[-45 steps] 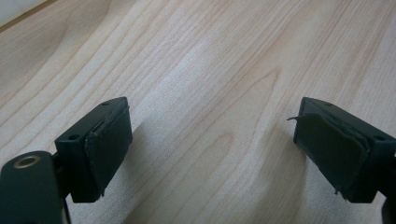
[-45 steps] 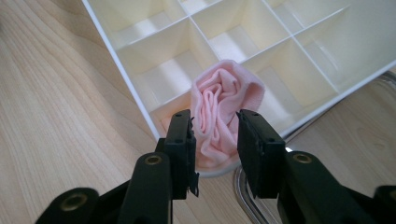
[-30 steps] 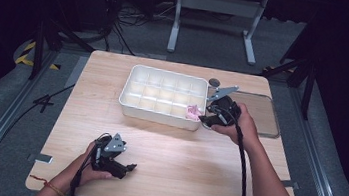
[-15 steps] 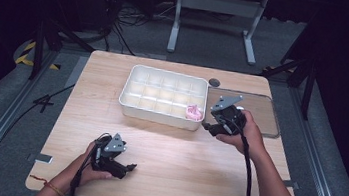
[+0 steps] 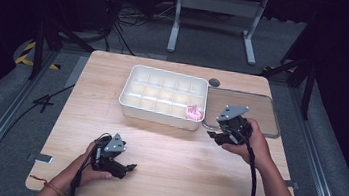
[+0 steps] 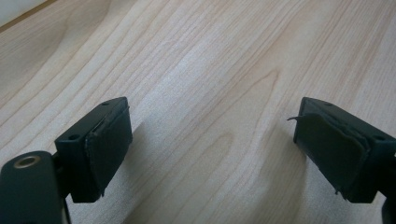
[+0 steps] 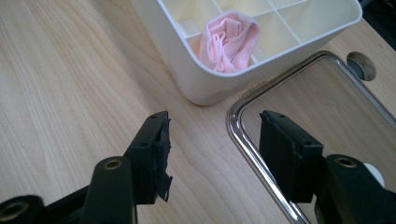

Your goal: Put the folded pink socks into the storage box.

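Note:
A white box with many compartments stands on the far middle of the wooden table. A rolled pink cloth fills its near right corner compartment. My right gripper hovers open just right of that corner, over the edge of a clear lid, nothing between its jaws. My left gripper rests open low over bare wood near the front edge, its jaws wide apart and empty.
A clear flat lid with a shiny rim lies right of the box. A round cable hole sits behind it. Bare wood stretches between the two hands.
My right gripper has drawn back from the box's corner toward the right and near side, leaving the pink cloth in its compartment. The left hand has stayed still.

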The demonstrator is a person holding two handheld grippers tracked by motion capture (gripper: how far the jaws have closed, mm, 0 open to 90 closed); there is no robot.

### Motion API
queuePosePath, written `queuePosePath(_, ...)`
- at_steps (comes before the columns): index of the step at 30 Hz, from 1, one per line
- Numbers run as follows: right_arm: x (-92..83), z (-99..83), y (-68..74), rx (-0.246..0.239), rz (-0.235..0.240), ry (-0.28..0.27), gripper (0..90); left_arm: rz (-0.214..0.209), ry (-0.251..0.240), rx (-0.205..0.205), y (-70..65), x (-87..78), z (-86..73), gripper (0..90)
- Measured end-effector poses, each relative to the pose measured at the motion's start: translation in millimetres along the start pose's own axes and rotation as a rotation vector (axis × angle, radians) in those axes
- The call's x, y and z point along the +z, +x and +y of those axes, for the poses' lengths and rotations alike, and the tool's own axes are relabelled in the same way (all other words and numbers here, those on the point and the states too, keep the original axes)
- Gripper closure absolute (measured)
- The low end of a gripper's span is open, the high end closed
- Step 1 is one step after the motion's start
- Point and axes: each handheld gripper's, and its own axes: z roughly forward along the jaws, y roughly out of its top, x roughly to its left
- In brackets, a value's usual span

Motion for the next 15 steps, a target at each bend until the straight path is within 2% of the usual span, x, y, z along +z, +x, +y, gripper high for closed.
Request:
queuePosePath(9, -2.1, -14.6, 7.0, -0.012, -0.005, 0.011, 41.8, 0.000, -0.002, 0.002, 0.1, 0.1, 0.0, 11.7)
queuePosePath(12, -1.6, -21.4, 9.8, -0.008, -0.024, 0.011, 40.0, 0.001, -0.001, 0.001, 0.0, 0.0, 0.0, 11.7)
queuePosePath(15, -1.3, -27.9, 10.8, 0.002, -0.020, 0.010, 39.7, 0.001, -0.003, -0.001, -0.1, 0.2, -0.1, 11.7)
